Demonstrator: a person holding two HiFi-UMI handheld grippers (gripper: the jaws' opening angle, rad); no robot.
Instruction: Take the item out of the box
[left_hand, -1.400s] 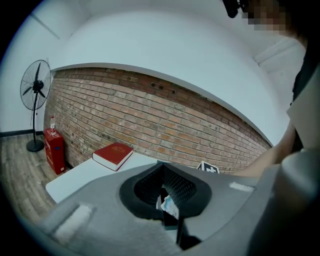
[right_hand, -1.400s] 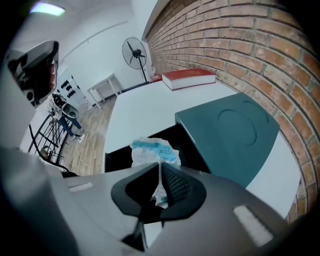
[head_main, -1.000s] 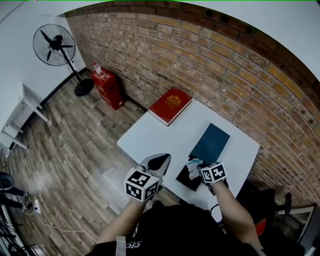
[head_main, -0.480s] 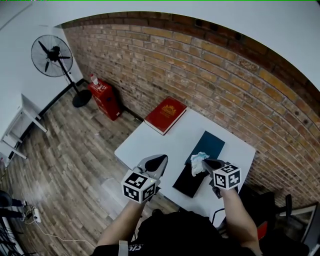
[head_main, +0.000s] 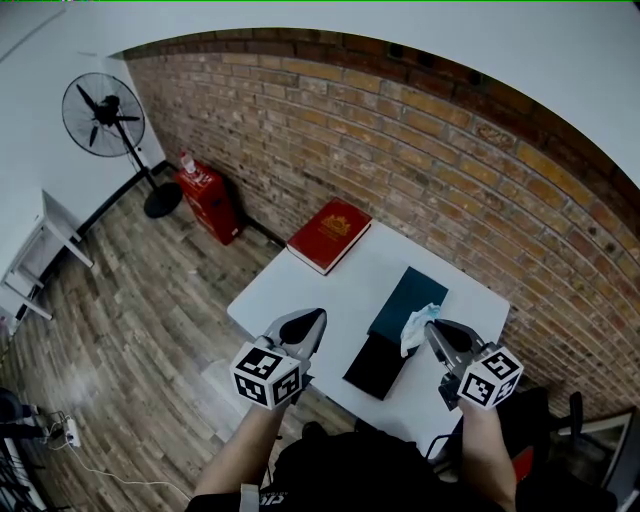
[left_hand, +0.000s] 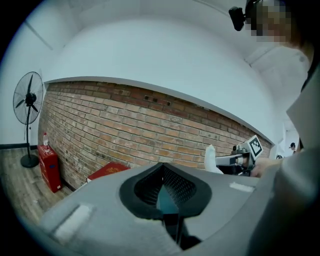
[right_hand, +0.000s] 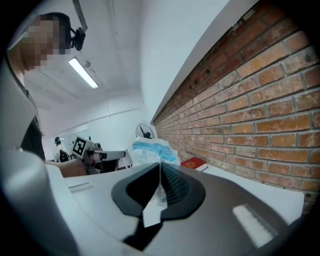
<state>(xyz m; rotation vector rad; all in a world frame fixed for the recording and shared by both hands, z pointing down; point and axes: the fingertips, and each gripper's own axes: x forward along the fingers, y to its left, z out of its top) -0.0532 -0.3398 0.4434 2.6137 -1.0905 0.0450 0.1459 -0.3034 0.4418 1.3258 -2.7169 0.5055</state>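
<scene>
While right gripper (head_main: 431, 326) hovers beside black box (head_main: 377, 366), clamped on white-blue packet (head_main: 412, 331), left gripper (head_main: 313, 318) hangs clenched, empty, over table (head_main: 300, 288) edge.

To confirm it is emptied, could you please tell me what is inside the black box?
The black box shows only dark interior; shadowed corners cannot be judged. The white-and-blue packet is pinched in the right claw.

Crinkly, seemingly plastic packet (head_main: 418, 325); matt box (head_main: 378, 366)
</scene>
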